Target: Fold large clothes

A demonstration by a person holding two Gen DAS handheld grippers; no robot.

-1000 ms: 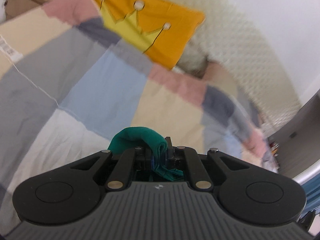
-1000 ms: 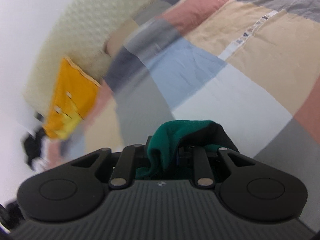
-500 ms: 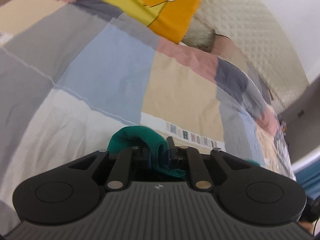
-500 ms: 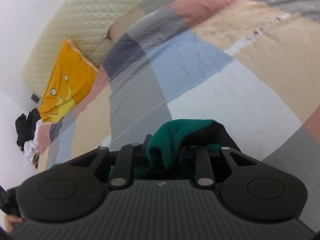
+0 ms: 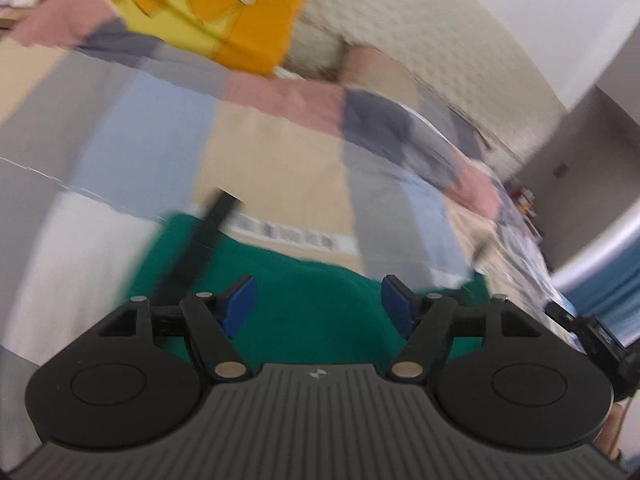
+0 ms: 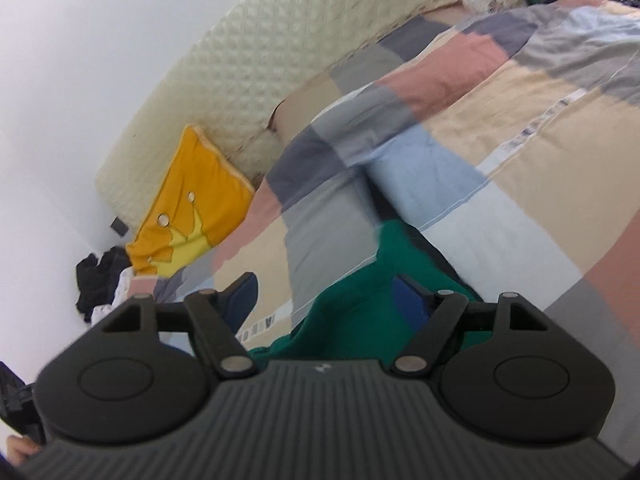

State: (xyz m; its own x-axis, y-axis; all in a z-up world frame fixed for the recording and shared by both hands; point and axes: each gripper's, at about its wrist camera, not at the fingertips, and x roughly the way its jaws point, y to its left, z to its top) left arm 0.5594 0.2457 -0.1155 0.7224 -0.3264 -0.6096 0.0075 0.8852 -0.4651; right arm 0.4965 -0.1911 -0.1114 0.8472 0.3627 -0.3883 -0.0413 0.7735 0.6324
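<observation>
A green garment [image 5: 312,300] with a black stripe [image 5: 200,248] lies on the patchwork bedspread [image 5: 272,168], just beyond my left gripper [image 5: 316,300]. That gripper is open, its blue pads [image 5: 240,300] spread apart with nothing between them. In the right wrist view the same green garment [image 6: 360,312] lies in front of and under my right gripper [image 6: 324,300], which is open too. The view is blurred by motion.
An orange pillow with a yellow crown [image 5: 208,8] leans at the head of the bed, also visible in the right wrist view [image 6: 192,208]. A quilted cream headboard [image 6: 280,80] stands behind. Dark clothes [image 6: 100,280] are piled at the left. The other gripper [image 5: 592,336] shows at the right edge.
Both grippers were shut on bunched green cloth; now both have opened and let it go. The garment has dropped onto the bedspread and lies spread out.
</observation>
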